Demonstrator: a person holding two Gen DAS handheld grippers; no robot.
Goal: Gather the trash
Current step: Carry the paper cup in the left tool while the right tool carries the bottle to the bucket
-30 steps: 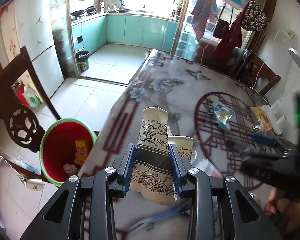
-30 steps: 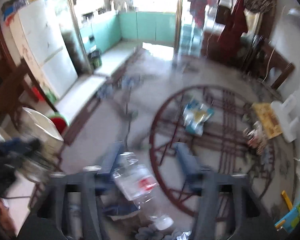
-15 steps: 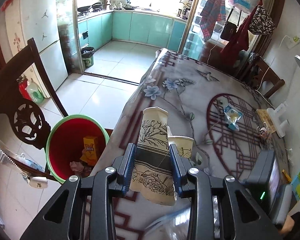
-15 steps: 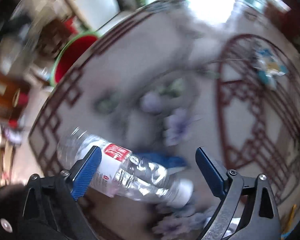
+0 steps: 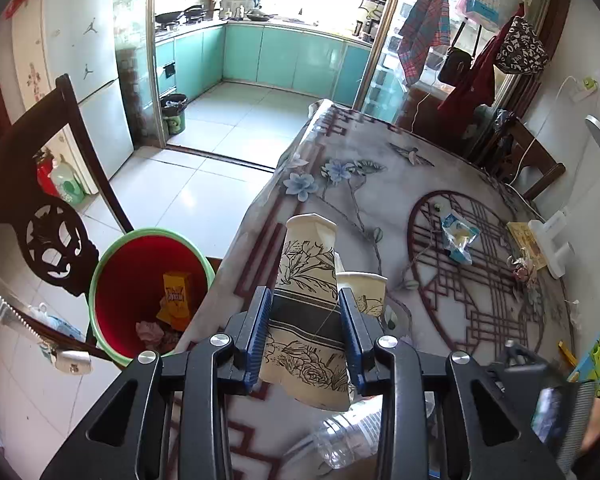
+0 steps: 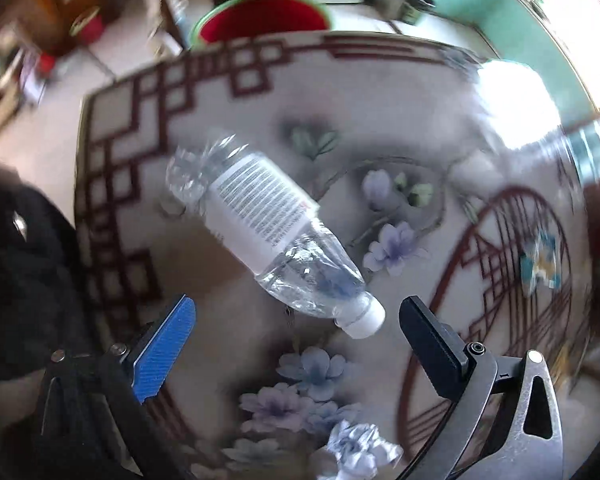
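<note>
Between my left gripper's [image 5: 305,330] ribbed blue pads I see a matt, flower-printed paper cup [image 5: 309,312]. Ahead of my right gripper [image 6: 296,334] lies a glossy, crinkled clear plastic bottle [image 6: 268,232] on the smooth, shiny floral tablecloth [image 6: 420,128].

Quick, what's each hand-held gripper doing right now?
Left hand-held gripper: shut on the paper cup.
Right hand-held gripper: open, holding nothing; the plastic bottle lies ahead of it.

A plastic bottle [image 6: 268,236] lies on the counter [image 6: 220,300]; the bin [image 5: 140,280] stands on the floor left of it.
</note>
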